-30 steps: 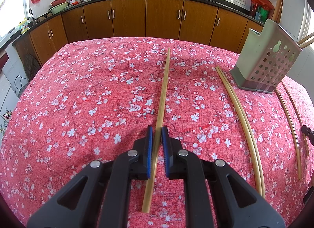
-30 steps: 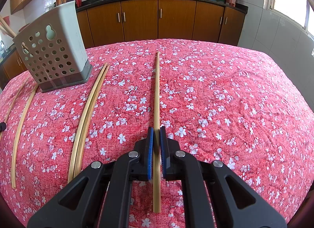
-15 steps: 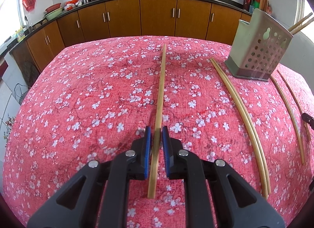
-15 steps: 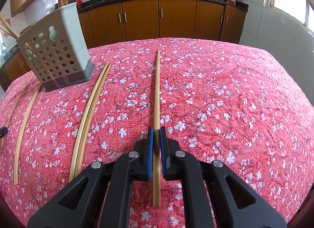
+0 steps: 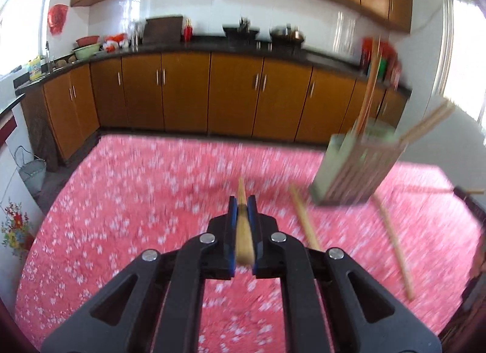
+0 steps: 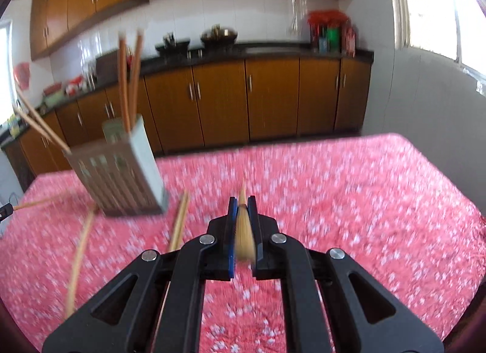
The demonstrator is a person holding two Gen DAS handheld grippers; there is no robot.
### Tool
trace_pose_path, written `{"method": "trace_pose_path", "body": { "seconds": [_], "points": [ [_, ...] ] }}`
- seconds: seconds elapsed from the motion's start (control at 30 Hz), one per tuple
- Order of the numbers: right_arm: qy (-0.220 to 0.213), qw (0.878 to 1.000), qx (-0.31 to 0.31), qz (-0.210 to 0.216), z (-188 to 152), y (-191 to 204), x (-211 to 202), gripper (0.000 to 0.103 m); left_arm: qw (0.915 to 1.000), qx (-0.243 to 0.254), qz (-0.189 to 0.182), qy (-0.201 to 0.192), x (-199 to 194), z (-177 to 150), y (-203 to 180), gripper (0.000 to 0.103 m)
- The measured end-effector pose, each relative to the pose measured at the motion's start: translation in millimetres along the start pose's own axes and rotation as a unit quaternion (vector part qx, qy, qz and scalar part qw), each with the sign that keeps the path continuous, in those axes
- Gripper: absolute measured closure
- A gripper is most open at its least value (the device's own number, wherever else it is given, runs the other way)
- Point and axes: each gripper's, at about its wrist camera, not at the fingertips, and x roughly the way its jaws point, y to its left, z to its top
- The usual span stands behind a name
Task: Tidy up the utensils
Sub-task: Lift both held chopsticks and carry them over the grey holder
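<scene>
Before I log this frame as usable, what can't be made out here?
- Left wrist view: holder holes and loose chopsticks smeared by motion blur.
- Right wrist view: held chopstick foreshortened; its far end is blurred.
- Both views: cloth pattern blurred.
- Holder's inside is hidden by its walls.

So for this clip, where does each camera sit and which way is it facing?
Left wrist: on the left hand-held gripper, facing the kitchen cabinets; its black fingers pinch a chopstick, holder to the right.
Right wrist: on the right hand-held gripper, same heading; it grips another chopstick, holder left.
Shared: holder, red floral tablecloth, cabinets.
</scene>
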Motion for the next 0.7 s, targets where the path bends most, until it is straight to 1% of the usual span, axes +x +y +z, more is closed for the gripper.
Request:
{"method": "trace_pose_path", "body": {
  "seconds": [0.07,0.13,0.27,0.37,0.47,0.57,0.7],
  "points": [
    [-0.016,1.000,0.006,0.006,8,-1,-6,0.096,0.9997,-0.012,-0.007,-0.021,-11,11,-1,0.095],
    [-0.028,1.000,0.006,0.010,14,3,-11,0.096,0.9994,-0.013,-0.010,-0.031,-19,18,0,0.095],
    [-0.038,0.999,-0.001,0.014,21,9,-14,0.096,0.9993,-0.008,-0.007,-0.035,-25,26,-3,0.095],
    [-0.049,0.998,0.003,0.033,32,13,-24,0.096,0.9989,-0.001,-0.018,-0.044,-36,37,-12,0.095],
    [-0.069,0.995,0.011,0.069,51,16,-42,0.096,0.9969,0.012,-0.043,-0.065,-57,52,-27,0.095],
    [-0.094,0.989,0.015,0.116,75,26,-64,0.096,0.9937,0.022,-0.068,-0.086,-76,65,-46,0.095],
    [-0.129,0.979,0.010,0.156,96,41,-85,0.096,0.9875,0.029,-0.104,-0.115,-98,84,-75,0.095]
  ]
}}
